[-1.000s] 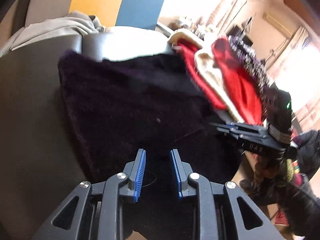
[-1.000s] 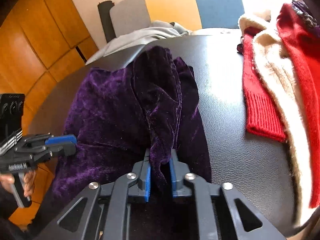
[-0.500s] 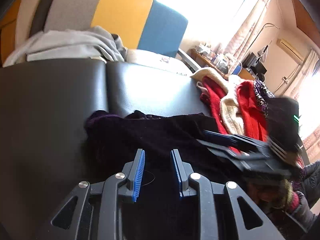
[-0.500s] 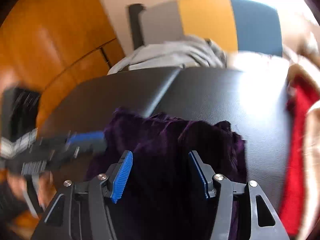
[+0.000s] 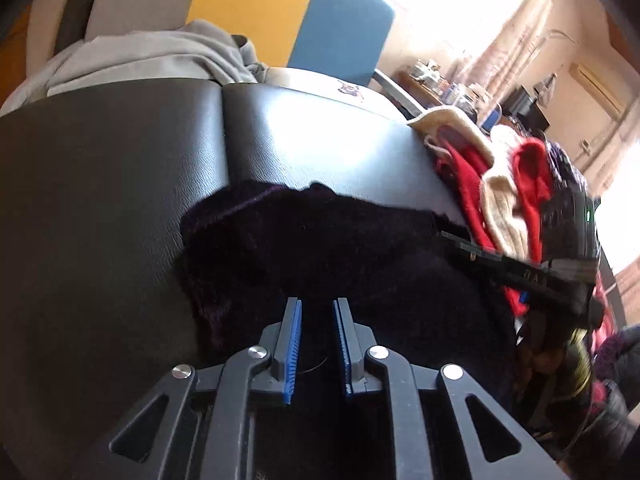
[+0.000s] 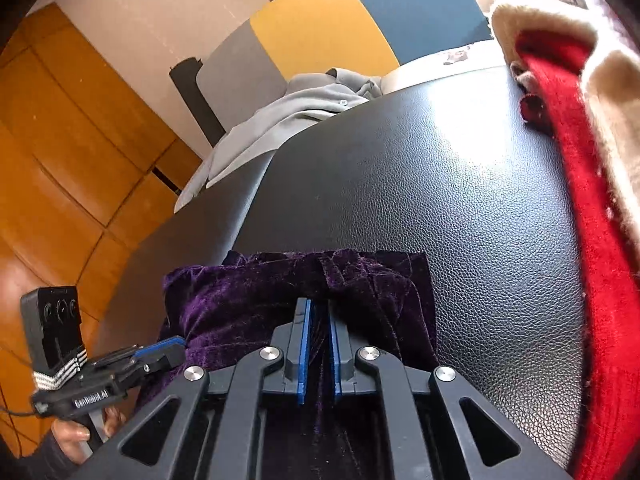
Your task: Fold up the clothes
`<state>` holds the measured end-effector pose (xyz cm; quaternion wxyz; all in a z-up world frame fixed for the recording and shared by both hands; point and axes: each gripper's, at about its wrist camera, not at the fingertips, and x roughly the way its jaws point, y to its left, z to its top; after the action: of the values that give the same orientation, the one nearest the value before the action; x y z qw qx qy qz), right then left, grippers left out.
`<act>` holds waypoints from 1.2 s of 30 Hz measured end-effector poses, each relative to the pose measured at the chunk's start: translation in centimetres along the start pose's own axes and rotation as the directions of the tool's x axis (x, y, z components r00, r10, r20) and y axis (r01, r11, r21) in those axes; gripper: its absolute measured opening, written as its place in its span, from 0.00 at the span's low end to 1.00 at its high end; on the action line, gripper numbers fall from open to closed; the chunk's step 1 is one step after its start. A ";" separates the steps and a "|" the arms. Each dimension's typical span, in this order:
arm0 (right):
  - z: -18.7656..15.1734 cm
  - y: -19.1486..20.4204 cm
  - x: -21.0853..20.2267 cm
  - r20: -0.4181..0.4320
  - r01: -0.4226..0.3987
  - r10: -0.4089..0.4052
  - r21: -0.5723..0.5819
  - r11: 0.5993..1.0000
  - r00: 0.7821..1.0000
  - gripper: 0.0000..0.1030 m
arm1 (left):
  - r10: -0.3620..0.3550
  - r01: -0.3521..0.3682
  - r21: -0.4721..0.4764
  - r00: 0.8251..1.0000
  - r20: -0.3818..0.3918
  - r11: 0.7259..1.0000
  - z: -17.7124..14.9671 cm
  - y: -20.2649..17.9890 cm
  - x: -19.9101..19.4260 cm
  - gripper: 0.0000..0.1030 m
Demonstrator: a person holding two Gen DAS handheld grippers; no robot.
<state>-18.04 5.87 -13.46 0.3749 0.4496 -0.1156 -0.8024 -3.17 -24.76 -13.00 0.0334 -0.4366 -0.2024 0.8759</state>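
Observation:
A dark purple velvet garment [image 6: 248,300] lies bunched on the black leather surface [image 6: 460,208]; in the left wrist view it [image 5: 312,248] looks almost black. My right gripper [image 6: 318,304] is shut on a fold of the velvet at its near edge. My left gripper [image 5: 316,308] sits at the garment's near edge with its jaws narrowly apart and dark cloth between them. The left gripper also shows in the right wrist view [image 6: 160,354], at the garment's left side. The right gripper shows in the left wrist view [image 5: 452,236], at the garment's right side.
A pile of red and cream knitwear [image 6: 580,160] lies on the right of the surface, also in the left wrist view [image 5: 504,184]. A grey garment [image 5: 152,56] lies at the far edge. A yellow and blue chair back [image 6: 360,16] stands behind. Wooden panels [image 6: 60,140] are at left.
The right gripper opened and let go of the upright fold, then shut again on the garment's near edge. The velvet has dropped from a raised spread into a low bunch. The left gripper kept its narrow gap.

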 end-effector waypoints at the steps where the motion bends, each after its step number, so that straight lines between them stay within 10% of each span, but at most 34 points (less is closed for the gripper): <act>1: 0.2 -0.1 0.1 -0.003 -0.004 0.004 0.004 1.000 1.000 0.07 | 0.008 -0.008 -0.014 1.000 0.001 1.000 0.5 0.3 -0.1 0.17; 5: 0.6 1.3 -1.0 -0.014 -0.005 0.005 -0.056 0.998 1.000 0.17 | 0.054 -0.054 -0.074 0.999 0.003 0.996 1.9 1.4 -0.3 0.17; 8: 0.0 3.7 -3.5 -0.018 -0.005 0.002 -0.173 0.985 1.000 0.46 | 0.068 -0.065 -0.085 0.997 0.027 0.994 1.9 1.1 -1.6 0.18; 16: -9.4 6.6 -9.3 -0.180 -0.001 -0.082 -0.420 0.907 0.980 0.48 | 0.027 -0.027 0.012 0.999 0.039 1.000 -5.1 -3.5 -4.7 0.22; 25: -13.2 3.7 -9.7 -0.069 0.068 -0.094 -0.306 0.950 0.993 0.49 | 0.055 -0.055 0.003 0.998 0.010 0.998 -6.5 -3.3 -3.1 0.24; 36: -8.8 2.7 -11.4 -0.079 -0.052 0.039 -0.173 0.984 0.996 1.00 | -0.182 0.187 -0.319 0.982 0.046 0.929 -4.0 5.7 -4.6 0.38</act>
<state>-6.03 13.36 -9.83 0.4351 0.4422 -0.0407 -0.7833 3.49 -29.74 -13.85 0.0422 -0.4083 -0.3832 0.8275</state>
